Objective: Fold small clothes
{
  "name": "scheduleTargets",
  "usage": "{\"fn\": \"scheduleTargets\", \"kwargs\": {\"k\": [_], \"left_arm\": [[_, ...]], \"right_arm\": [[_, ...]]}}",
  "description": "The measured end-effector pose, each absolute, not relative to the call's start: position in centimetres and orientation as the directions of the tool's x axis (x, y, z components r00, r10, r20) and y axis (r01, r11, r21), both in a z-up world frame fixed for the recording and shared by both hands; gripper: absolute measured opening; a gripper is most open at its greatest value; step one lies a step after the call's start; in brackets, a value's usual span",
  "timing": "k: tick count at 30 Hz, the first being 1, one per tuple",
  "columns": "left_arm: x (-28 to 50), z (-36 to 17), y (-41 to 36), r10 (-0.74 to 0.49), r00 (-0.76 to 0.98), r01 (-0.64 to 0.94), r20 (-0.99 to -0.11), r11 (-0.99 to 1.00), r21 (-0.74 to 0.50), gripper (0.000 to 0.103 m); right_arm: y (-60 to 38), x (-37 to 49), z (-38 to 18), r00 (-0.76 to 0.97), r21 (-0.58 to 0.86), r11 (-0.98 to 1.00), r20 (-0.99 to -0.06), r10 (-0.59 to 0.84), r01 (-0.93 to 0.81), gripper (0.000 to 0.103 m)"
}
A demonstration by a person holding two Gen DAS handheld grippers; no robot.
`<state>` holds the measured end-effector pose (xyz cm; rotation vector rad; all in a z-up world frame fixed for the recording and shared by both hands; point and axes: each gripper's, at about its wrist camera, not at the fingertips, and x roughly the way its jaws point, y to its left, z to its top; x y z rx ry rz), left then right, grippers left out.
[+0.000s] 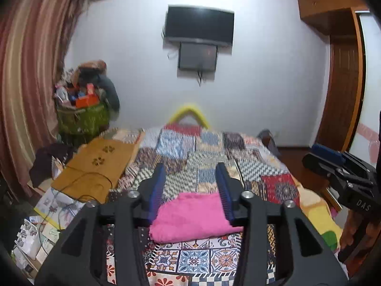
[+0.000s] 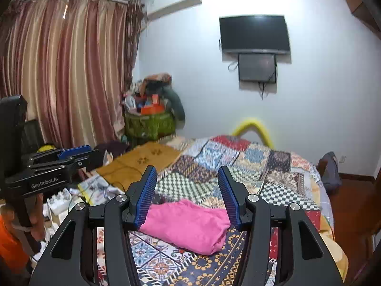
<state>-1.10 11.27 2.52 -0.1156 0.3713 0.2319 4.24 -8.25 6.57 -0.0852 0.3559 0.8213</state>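
A pink garment [image 1: 193, 217] lies folded in a compact rectangle on the patchwork bedspread [image 1: 214, 152]; it also shows in the right wrist view [image 2: 188, 224]. My left gripper [image 1: 191, 166] is open and empty, held above the near edge of the garment. My right gripper [image 2: 187, 170] is open and empty too, above the garment and not touching it. Each gripper shows from the side in the other's view: the right one [image 1: 316, 153] at the right edge, the left one [image 2: 81, 152] at the left edge.
A mustard cloth [image 1: 97, 166] with a black cable lies on the bed's left side, with boxes and papers [image 1: 54, 205] beside it. A green basket [image 2: 150, 124] piled with items stands by the curtain. A television [image 2: 254, 34] hangs on the wall. A wooden door [image 1: 343, 90] is at right.
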Motion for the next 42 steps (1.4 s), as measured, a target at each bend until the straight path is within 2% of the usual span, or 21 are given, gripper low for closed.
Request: {"fn": "scheduleTargets", "kwargs": {"k": [3, 5, 6, 8, 10, 14, 42], "left_arm": [[-2.9, 3.0, 10.0, 0.235, 0.919, -0.262, -0.317, 0.964, -0.045, 0.059], [-3.7, 3.0, 9.4, 0.236, 0.924, -0.258, -0.299, 0.965, -0.036, 0.070], [-4.0, 3.0, 9.1, 0.239, 0.926, -0.259, -0.292, 0.965, -0.032, 0.072], [-4.3, 2.8, 8.7, 0.247, 0.926, -0.267, -0.287, 0.963, -0.033, 0.088], [-4.6, 2.8, 8.5, 0.248, 0.928, -0.269, -0.279, 0.963, -0.037, 0.096], [-4.9, 2.6, 8.2, 0.257, 0.927, -0.276, -0.273, 0.961, -0.031, 0.100], [-4.4, 1.7, 6.7, 0.251, 0.925, -0.265, -0.287, 0.964, -0.013, 0.103]], "right_arm": [[-8.9, 3.0, 6.7, 0.646, 0.050, 0.692, -0.314, 0.696, -0.720, 0.058], [-9.2, 2.6, 6.7, 0.654, 0.053, 0.698, -0.303, 0.693, -0.714, 0.068], [-9.4, 2.5, 6.6, 0.656, 0.060, 0.700, -0.300, 0.692, -0.711, 0.070], [-9.6, 2.3, 6.5, 0.661, 0.075, 0.706, -0.294, 0.690, -0.704, 0.083], [-9.7, 2.2, 6.4, 0.679, 0.067, 0.721, -0.284, 0.677, -0.690, 0.087], [-9.8, 1.5, 6.4, 0.698, 0.052, 0.736, -0.279, 0.660, -0.675, 0.102], [-10.3, 1.2, 6.0, 0.685, 0.070, 0.730, -0.296, 0.666, -0.679, 0.103]]}}
